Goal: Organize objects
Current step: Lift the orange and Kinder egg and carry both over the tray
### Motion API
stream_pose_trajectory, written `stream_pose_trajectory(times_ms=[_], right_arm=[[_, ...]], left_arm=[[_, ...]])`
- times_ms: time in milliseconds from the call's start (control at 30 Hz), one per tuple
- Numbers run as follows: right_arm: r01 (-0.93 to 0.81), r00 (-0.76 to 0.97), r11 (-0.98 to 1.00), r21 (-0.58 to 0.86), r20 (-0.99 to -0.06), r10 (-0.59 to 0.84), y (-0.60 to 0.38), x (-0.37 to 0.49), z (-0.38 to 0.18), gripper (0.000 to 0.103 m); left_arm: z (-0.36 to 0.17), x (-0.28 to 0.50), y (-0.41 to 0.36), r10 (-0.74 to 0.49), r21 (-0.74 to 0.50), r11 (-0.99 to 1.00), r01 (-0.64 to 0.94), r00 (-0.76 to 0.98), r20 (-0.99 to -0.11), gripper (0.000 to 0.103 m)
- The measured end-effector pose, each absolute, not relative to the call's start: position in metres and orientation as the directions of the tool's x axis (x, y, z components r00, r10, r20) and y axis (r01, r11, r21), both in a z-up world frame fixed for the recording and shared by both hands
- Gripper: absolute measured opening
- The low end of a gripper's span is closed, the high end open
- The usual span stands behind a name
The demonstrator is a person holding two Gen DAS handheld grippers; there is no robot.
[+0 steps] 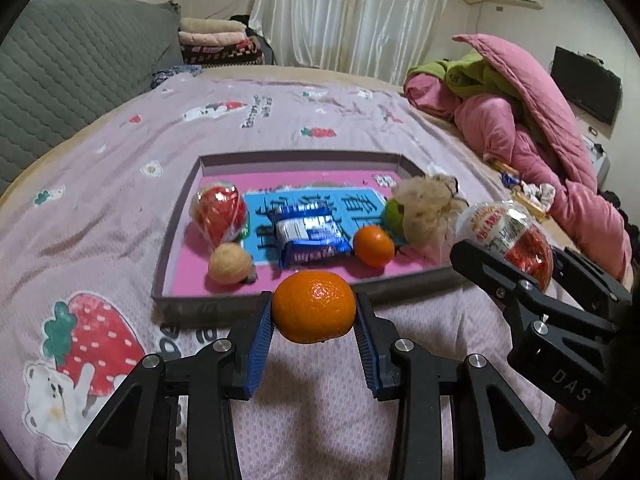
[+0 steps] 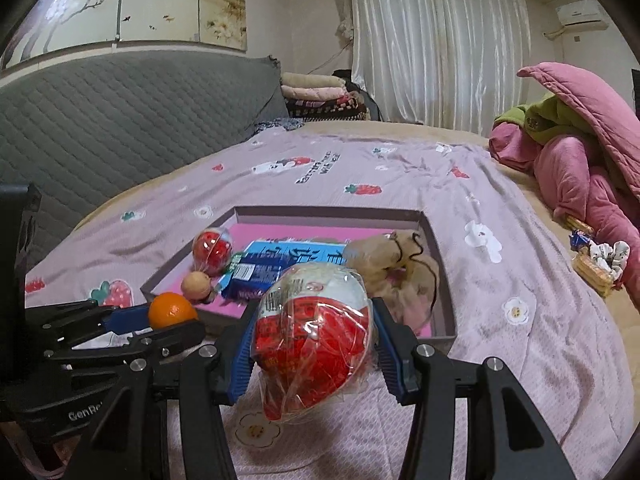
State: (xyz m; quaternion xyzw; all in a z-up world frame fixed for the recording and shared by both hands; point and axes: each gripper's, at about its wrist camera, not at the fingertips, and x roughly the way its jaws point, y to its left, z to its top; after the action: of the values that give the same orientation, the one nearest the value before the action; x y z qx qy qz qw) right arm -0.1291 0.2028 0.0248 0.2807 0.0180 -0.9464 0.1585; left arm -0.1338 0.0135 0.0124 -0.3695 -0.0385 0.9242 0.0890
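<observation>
My left gripper (image 1: 314, 312) is shut on an orange tangerine (image 1: 314, 306), held just in front of the near wall of a shallow grey box (image 1: 176, 232) with a pink floor. My right gripper (image 2: 314, 340) is shut on a red and white wrapped snack ball (image 2: 314, 340), held above the bed near the box's right front corner; it also shows in the left wrist view (image 1: 508, 236). Inside the box lie another wrapped red ball (image 1: 220, 216), a tan yarn ball (image 1: 230, 264), a blue snack packet (image 1: 308, 236), a second tangerine (image 1: 373, 246) and a beige fluffy pouch (image 1: 428, 212).
The box sits on a pink strawberry-print bedsheet (image 1: 120, 184). A heap of pink and green quilts (image 1: 532, 120) lies at the right, with snack wrappers (image 2: 596, 260) beside it. A grey quilted headboard (image 2: 120, 120) and folded blankets (image 1: 216, 40) stand behind.
</observation>
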Motion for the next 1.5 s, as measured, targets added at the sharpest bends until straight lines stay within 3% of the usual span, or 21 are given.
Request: stream_pose_trajectory(times_ms=[500, 1067, 1500], right_arm=[[0.304, -0.846, -0.953, -0.013, -0.463, -0.263, 0.195, -0.136, 0.042, 0.053], [0.300, -0.843, -0.952, 0.052, -0.453, -0.290, 0.193, -0.151, 0.042, 0.053], [0.278, -0.861, -0.961, -0.012, -0.446, -0.244, 0.187, -0.171, 0.039, 0.053]], left_arm=[[0.027, -0.160, 0.008, 0.175, -0.134, -0.984, -0.114, -0.736, -0.654, 0.040], [0.034, -0.184, 0.006, 0.159, -0.116, -0.987, -0.112, -0.775, -0.612, 0.040], [0.027, -0.204, 0.000, 0.176, -0.148, -0.983, -0.107, -0.772, -0.611, 0.040]])
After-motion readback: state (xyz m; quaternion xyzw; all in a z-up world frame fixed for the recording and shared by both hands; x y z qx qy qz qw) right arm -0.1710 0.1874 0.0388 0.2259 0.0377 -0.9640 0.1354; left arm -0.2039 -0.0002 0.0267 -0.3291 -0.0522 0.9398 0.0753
